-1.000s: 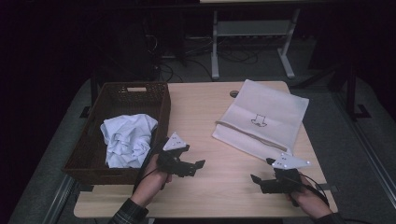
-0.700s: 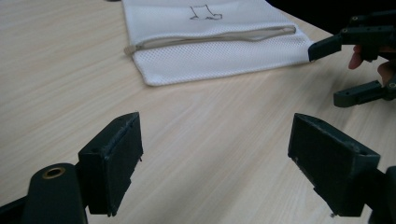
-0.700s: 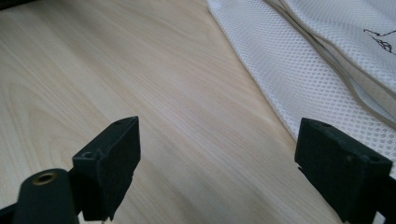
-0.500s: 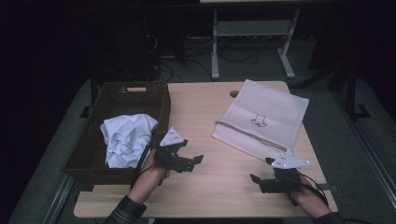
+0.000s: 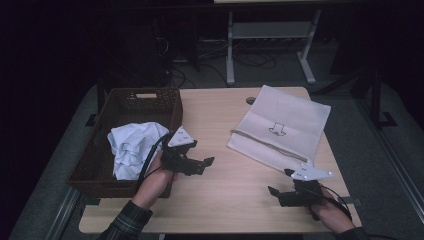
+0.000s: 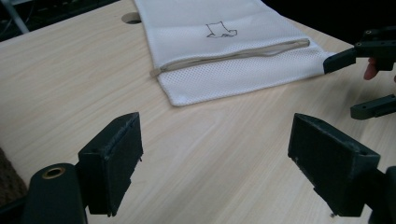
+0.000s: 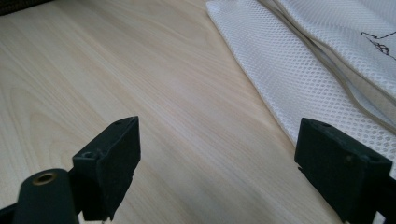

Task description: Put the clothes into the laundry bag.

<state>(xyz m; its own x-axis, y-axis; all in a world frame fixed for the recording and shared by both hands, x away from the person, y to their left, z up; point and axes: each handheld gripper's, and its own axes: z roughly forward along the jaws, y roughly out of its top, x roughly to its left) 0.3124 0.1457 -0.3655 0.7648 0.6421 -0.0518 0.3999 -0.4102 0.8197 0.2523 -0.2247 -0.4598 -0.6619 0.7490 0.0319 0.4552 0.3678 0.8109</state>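
Note:
A white mesh zip bag with a small black drawing lies flat at the table's right rear. It is also in the left gripper view and the right gripper view. My left gripper hovers over the wood beside the basket, its jaws wide apart and empty. My right gripper sits low near the front right edge, just short of the bag's near corner. It is open too, with bare wood between the jaws. Its black jaws show at the right of the left gripper view.
A dark woven basket stands on the table's left side with a crumpled white cloth in it. A round cable hole is near the table's far edge. Light wooden tabletop stretches between the hands.
My left gripper has lifted off the table a little and drifted toward the basket. The right gripper has kept still. Both pairs of jaws stand as wide as before.

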